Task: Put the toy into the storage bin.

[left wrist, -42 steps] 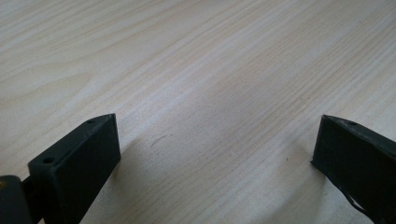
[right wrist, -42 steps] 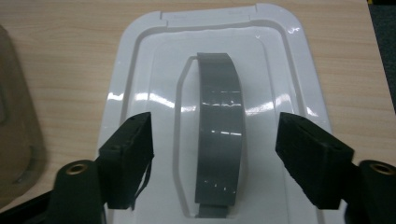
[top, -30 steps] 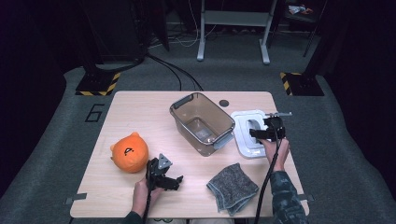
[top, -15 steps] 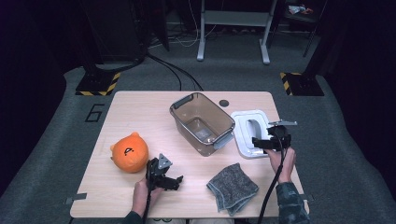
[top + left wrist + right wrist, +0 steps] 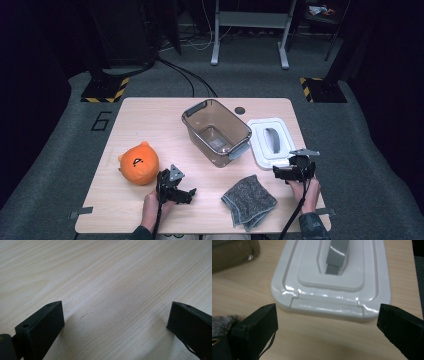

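A white lid [image 5: 260, 145] with a grey handle lies flat at the right of the table, beside a clear brown bin [image 5: 216, 131]. My right gripper [image 5: 292, 172] hovers just off the lid's near end, open, and its jaws have just been opening with nothing between them. In the right gripper view the lid [image 5: 329, 295] lies just ahead of the right gripper [image 5: 327, 311]. My left gripper [image 5: 182, 192] rests low over bare wood near the front edge, open and empty. In the left gripper view, the left gripper [image 5: 115, 312] has wood grain between its jaws.
An orange plush toy [image 5: 139, 162] sits at the front left, just left of the left gripper. A folded grey cloth [image 5: 248, 201] lies at the front, between the two hands. The cloth's fuzzy edge [image 5: 222, 321] and the bin [image 5: 232, 252] are also seen from the right gripper.
My right gripper has drawn back from over the lid toward the table's near edge and sunk lower, empty. The left gripper has stayed put.
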`<state>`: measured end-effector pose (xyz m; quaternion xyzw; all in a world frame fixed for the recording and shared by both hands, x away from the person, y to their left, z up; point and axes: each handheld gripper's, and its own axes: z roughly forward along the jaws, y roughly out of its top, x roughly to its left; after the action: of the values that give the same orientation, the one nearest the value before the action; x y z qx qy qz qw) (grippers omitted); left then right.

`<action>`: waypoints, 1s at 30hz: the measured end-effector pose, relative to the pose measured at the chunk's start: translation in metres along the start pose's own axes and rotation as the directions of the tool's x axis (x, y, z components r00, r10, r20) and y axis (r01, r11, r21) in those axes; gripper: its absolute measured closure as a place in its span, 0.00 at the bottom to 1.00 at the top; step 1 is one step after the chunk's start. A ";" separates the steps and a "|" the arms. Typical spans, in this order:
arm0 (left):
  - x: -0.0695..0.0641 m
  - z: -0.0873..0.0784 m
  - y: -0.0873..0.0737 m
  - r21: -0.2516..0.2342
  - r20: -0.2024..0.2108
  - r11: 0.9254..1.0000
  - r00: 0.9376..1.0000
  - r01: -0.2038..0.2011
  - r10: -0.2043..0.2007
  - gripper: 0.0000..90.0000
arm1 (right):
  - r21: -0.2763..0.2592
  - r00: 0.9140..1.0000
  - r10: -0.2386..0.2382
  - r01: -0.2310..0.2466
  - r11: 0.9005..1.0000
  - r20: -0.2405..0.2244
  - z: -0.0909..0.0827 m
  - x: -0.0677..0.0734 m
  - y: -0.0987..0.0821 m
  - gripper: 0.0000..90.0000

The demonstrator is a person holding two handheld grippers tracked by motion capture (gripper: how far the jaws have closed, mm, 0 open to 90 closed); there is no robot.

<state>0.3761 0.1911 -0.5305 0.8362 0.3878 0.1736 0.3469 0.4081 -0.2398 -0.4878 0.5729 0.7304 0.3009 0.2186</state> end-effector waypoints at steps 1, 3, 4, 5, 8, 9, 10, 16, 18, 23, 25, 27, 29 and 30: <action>0.001 0.000 0.000 0.001 0.005 1.000 1.000 -0.005 0.005 0.00 | -0.008 1.000 -0.005 0.005 1.000 -0.003 0.001 -0.001 -0.004 0.03; 0.000 0.000 0.000 0.002 0.007 1.000 1.000 -0.009 0.009 0.00 | 0.009 1.000 0.005 -0.005 1.000 -0.004 0.003 -0.002 -0.012 0.02; 0.000 0.000 0.000 0.002 0.007 1.000 1.000 -0.009 0.009 0.00 | -0.004 1.000 0.001 -0.001 1.000 -0.012 0.005 -0.003 -0.017 0.02; -0.001 -0.001 0.000 0.011 0.002 1.000 1.000 -0.008 0.008 0.00 | 0.004 1.000 -0.003 0.003 1.000 0.002 0.006 -0.003 -0.021 0.02; -0.003 0.000 0.000 0.002 0.005 1.000 1.000 -0.007 0.007 0.00 | 0.001 1.000 -0.008 0.008 1.000 0.016 0.009 -0.003 -0.031 0.02; -0.003 0.000 0.000 0.002 0.005 1.000 1.000 -0.007 0.007 0.00 | 0.007 1.000 -0.017 0.016 1.000 0.020 0.010 -0.004 -0.033 0.02; -0.003 0.000 0.000 0.002 0.004 1.000 1.000 -0.011 0.011 0.00 | 0.007 1.000 -0.017 0.016 1.000 0.020 0.010 -0.004 -0.033 0.02; -0.002 -0.002 0.000 0.015 0.020 1.000 1.000 -0.018 0.018 0.00 | -0.005 1.000 -0.025 0.025 1.000 0.002 0.015 -0.006 -0.041 0.00; -0.002 -0.002 0.001 0.030 0.007 0.999 1.000 -0.015 0.014 0.00 | -0.020 1.000 -0.031 0.031 0.999 -0.002 0.015 -0.006 -0.042 0.00; -0.008 -0.007 0.008 0.085 0.059 0.995 0.997 -0.055 0.050 0.00 | -0.039 0.999 -0.044 0.044 0.998 -0.008 0.014 -0.009 -0.046 0.00; -0.013 -0.019 0.014 0.067 0.083 0.995 0.994 -0.079 0.074 0.01 | -0.044 0.999 -0.041 0.041 0.998 -0.008 0.014 -0.008 -0.047 0.00; -0.014 -0.028 0.018 0.039 0.094 0.996 0.993 -0.079 0.075 0.02 | -0.041 0.999 -0.050 0.050 0.998 -0.016 0.013 -0.008 -0.047 0.00; -0.012 -0.039 0.023 0.010 0.093 0.997 0.993 -0.079 0.078 0.02 | -0.044 0.999 -0.050 0.049 0.998 -0.015 0.014 -0.008 -0.047 0.00; -0.011 -0.044 0.026 -0.006 0.098 0.997 0.992 -0.077 0.077 0.02 | -0.039 0.999 -0.050 0.049 0.998 -0.020 0.013 -0.008 -0.047 0.00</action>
<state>0.3583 0.1907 -0.4817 0.8576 0.3375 0.1461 0.3595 0.3861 -0.2529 -0.5297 0.5471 0.7406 0.3154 0.2294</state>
